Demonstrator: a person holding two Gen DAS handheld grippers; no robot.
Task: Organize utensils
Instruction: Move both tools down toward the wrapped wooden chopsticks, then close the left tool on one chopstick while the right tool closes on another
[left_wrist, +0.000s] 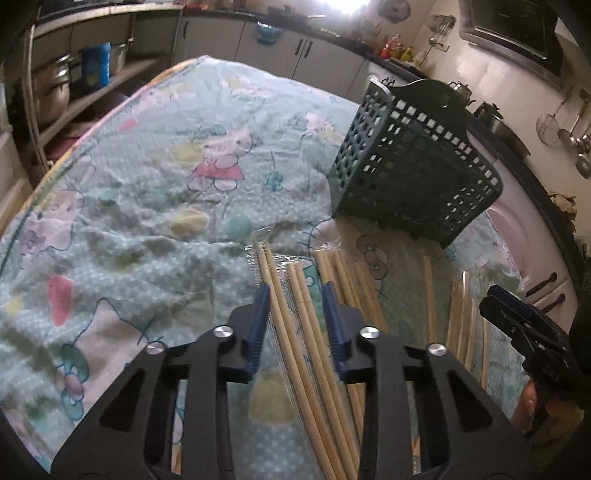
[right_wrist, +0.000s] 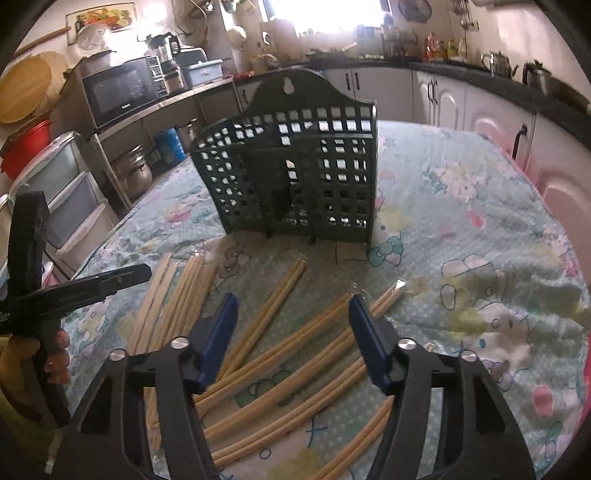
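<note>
While the left wrist view looks down a counter covered by a pale blue cartoon-print cloth (left_wrist: 147, 206), the left gripper (left_wrist: 297, 291) hangs low over cellophane-wrapped pairs of pale wooden chopsticks (left_wrist: 295, 332), its blue-padded jaws partly apart with two wrapped pairs running between them; whether the pads press on the sticks cannot be told. More wrapped pairs lie just right of it, and a dark green perforated plastic utensil holder (left_wrist: 413, 162) stands farther off to the right. At the right edge the right gripper (left_wrist: 495, 299) shows, with fingers of a hand below it. From the right wrist view, the right gripper (right_wrist: 293, 301) has its jaws open over several scattered chopstick pairs (right_wrist: 280, 350), none of them clamped. The green holder (right_wrist: 295, 173) stands upright beyond them, near the middle of the cloth (right_wrist: 461, 206), and the left gripper's black body (right_wrist: 74, 288) enters from the left, held by a hand (right_wrist: 55, 354).
</note>
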